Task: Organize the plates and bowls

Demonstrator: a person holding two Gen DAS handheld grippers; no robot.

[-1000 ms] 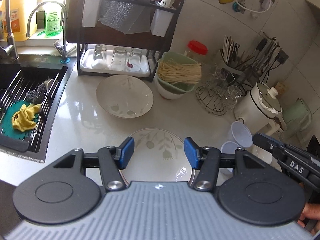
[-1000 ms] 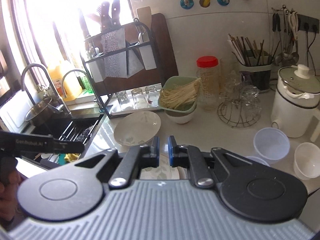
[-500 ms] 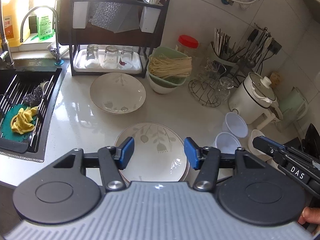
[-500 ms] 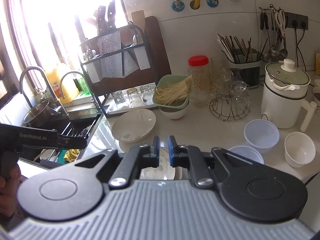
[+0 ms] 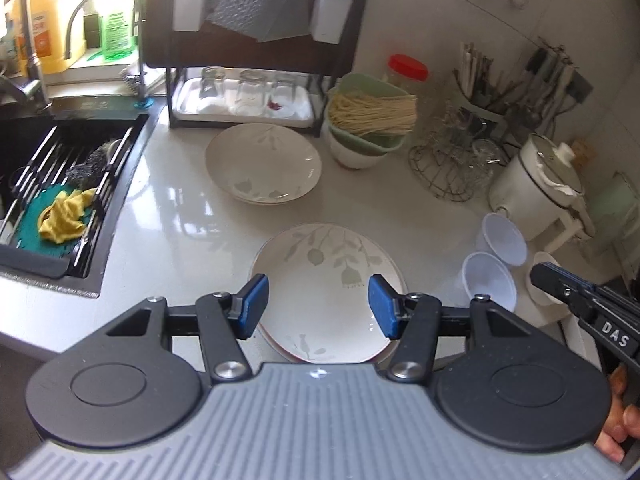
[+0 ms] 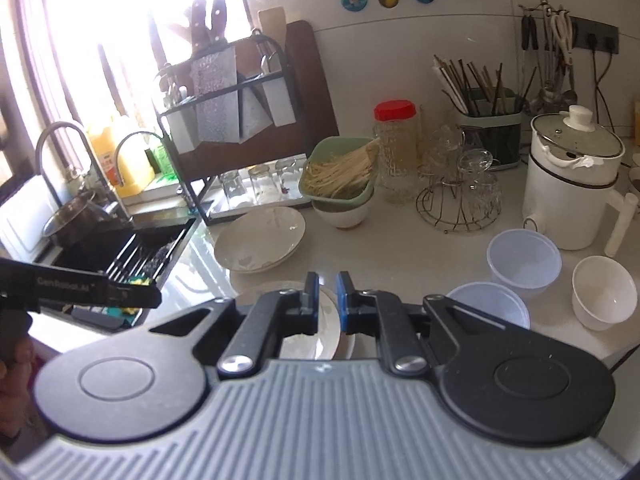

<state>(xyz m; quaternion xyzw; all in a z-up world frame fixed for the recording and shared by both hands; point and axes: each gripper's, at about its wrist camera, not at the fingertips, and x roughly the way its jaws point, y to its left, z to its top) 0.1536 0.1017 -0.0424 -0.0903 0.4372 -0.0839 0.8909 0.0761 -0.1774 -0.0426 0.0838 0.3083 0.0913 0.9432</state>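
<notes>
The left hand-held gripper [image 5: 316,312] hovers with fingers spread wide, released, above a white plate [image 5: 326,292] printed with pale grey-green leaves, lying near on the table [image 5: 176,216]. The right hand-held gripper [image 6: 327,300] is nearly clenched, a thin gap left, grasping nothing. Farther off sits a matching leaf-patterned deep plate [image 5: 264,162]; right of the near plate stand two translucent plastic bowls [image 5: 490,280] and a small white bowl [image 6: 604,292].
</notes>
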